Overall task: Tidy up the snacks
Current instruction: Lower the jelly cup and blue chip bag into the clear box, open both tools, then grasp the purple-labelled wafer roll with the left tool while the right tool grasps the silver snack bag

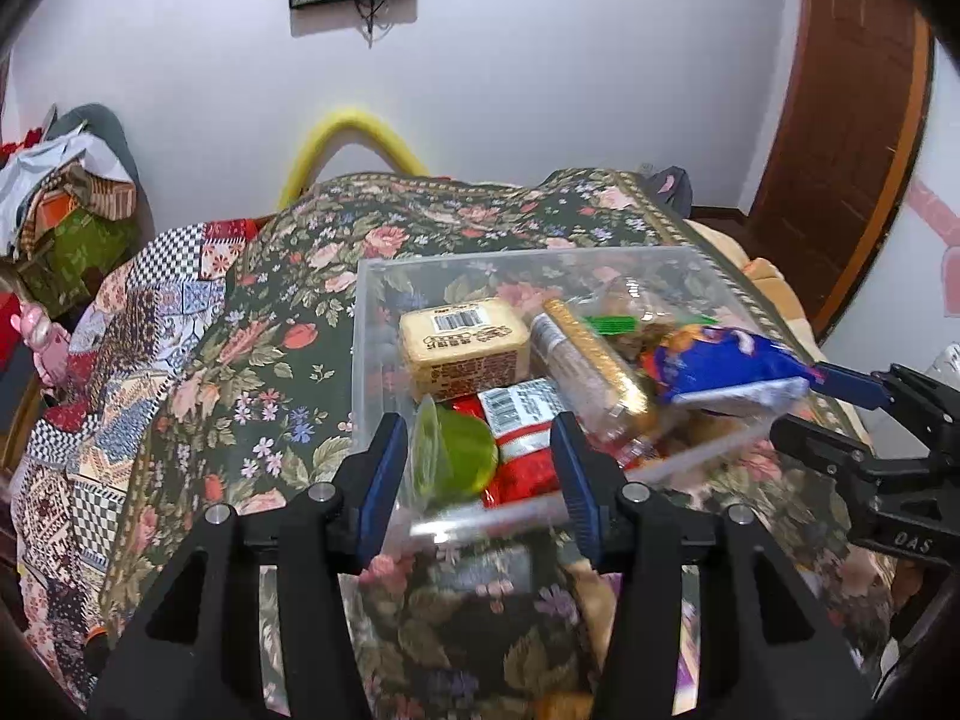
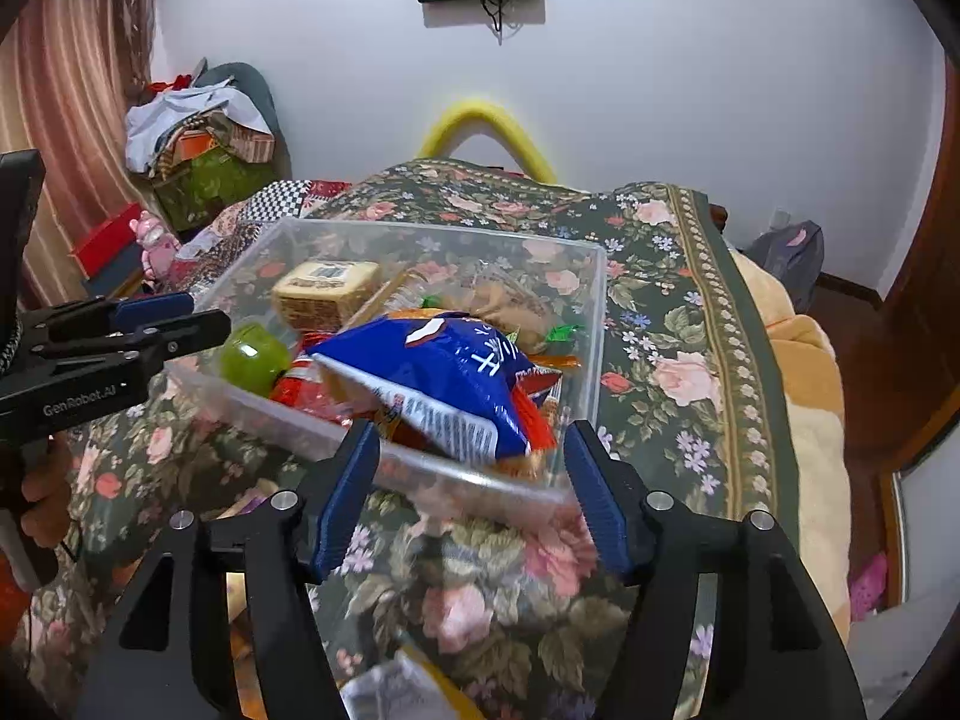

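A clear plastic bin sits on the bed's floral bedspread, toward the middle of the bed and well short of its far edge by the wall. Inside lie a pale yellow wrapped block, a green jelly cup at the near wall, a red packet beside it, a gold-striped tube, and a blue snack bag lying on top of the pile at the near right corner. The left gripper hangs at the bin's near wall, its fingers spread apart and grasping nothing. The right gripper hovers at the near right corner, fingers also released, the blue bag just beyond them.
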A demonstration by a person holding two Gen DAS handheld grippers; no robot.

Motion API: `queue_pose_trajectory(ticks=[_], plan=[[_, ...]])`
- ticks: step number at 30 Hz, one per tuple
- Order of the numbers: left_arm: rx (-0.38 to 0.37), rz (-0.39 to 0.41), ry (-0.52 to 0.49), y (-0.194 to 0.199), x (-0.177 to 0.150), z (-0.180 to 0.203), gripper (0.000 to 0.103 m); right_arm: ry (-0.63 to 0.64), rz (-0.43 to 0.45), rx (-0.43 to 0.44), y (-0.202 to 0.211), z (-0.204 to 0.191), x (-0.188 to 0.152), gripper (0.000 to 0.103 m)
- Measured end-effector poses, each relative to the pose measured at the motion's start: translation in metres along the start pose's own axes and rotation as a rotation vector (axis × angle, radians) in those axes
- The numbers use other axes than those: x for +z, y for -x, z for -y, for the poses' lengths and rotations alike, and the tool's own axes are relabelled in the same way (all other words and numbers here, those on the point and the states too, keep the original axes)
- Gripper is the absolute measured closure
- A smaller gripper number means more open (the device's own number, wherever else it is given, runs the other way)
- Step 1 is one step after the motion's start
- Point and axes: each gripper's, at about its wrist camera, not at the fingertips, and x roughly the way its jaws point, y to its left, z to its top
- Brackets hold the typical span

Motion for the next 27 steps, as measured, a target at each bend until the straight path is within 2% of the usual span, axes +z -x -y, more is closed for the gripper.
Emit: queue_pose_trajectory(ticks=[3, 9, 12, 17, 23, 27], plan=[[-0.015, 0.009, -0.021, 0.018, -0.007, 0.008, 0.045, -0.005, 0.007, 0.004, 0.011, 0.0, -0.004, 0.039], [-0.055, -0.004, -0.066, 0.04, -0.027, 0.029, 0.044, 0.005, 0.007, 0.002, 0.03, -0.002, -0.019, 0.031], [-0.073, -0.026, -0.09, 0.044, -0.041, 0.041, 0.044, 0.003, -0.006, 0.008, 0.035, -0.003, -0.028, 0.031], [-0.109, -0.071, -0.117, 0.04, -0.062, 0.058, 0.042, 0.017, -0.055, 0.01, 0.032, -0.005, -0.051, 0.031], [-0.13, -0.149, -0.118, 0.019, -0.081, 0.07, 0.041, 0.032, -0.157, 0.02, 0.012, -0.007, -0.084, 0.031], [-0.15, -0.191, -0.109, 0.003, -0.088, 0.074, 0.041, -0.015, -0.179, 0.076, 0.008, -0.003, -0.094, 0.03]])
